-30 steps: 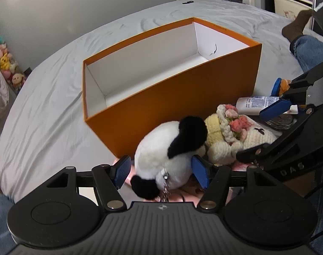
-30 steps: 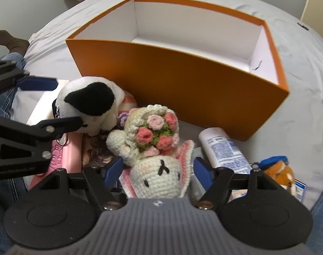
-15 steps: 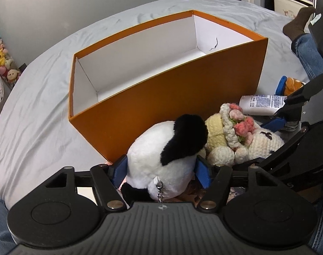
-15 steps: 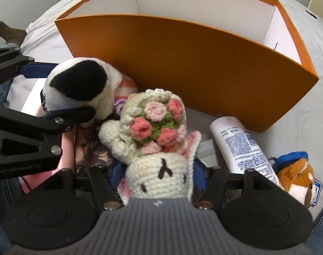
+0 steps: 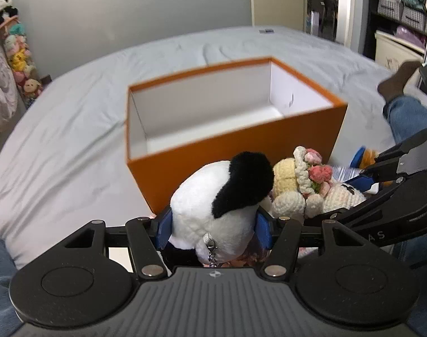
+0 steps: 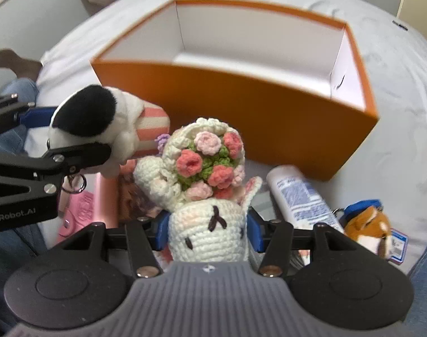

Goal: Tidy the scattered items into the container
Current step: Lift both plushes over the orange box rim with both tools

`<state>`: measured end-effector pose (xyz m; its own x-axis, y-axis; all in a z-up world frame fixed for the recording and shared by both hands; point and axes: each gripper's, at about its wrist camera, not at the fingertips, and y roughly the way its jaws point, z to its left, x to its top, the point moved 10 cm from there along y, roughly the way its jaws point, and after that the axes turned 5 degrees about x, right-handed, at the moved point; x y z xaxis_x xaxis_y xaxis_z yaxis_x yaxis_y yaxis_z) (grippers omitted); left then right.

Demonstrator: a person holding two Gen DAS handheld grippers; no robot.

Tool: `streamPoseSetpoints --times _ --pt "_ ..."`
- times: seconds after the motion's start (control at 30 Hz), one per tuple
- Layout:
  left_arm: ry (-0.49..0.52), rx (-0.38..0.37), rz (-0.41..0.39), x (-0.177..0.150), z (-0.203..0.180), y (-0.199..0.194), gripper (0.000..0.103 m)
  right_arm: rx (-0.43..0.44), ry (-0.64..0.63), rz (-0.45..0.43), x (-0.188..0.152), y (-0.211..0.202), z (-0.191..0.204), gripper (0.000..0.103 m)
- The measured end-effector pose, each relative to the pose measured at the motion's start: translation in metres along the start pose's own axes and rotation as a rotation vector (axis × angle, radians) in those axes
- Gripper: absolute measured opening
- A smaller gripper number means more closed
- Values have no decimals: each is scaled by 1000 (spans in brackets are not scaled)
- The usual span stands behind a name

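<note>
The orange box (image 5: 236,137) sits open on the grey bed (image 5: 73,129), its white inside bare. Just in front of its near wall, the left tongs (image 5: 213,226), whose jaws have just been closing, pinch the black-and-white plush (image 5: 224,196), while the right tongs (image 6: 208,231), jaws likewise just closing, clasp the crocheted bunny (image 6: 208,233) under its flower bouquet (image 6: 210,163). Beside the box's near wall lie a white tube (image 6: 300,196), a fox plush (image 6: 367,230) and a pink case (image 6: 81,210), and the wall itself stands between both toys and the box's inside.
</note>
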<state>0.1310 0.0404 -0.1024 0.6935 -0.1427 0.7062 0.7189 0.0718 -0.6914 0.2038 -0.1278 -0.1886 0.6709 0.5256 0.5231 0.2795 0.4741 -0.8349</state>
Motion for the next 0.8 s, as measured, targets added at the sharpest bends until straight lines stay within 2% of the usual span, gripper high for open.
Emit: streamPoseSetpoints --times 0.23,0.37,0.53,0.67,0.8 --pt "-47 28 -135 37 15 -40 68 11 -15 -145 26 -47 8 56" --pt "-77 59 -240 68 29 -57 68 3 -38 -266 55 -72 24 56" --pt "-137 91 -337 103 44 -60 69 12 -7 -408 98 -93 24 56" --pt "-190 117 -359 119 54 -44 69 3 34 -473 124 -89 19 56" --pt "-260 143 -293 124 71 -16 69 -21 55 -480 141 -71 13 56"
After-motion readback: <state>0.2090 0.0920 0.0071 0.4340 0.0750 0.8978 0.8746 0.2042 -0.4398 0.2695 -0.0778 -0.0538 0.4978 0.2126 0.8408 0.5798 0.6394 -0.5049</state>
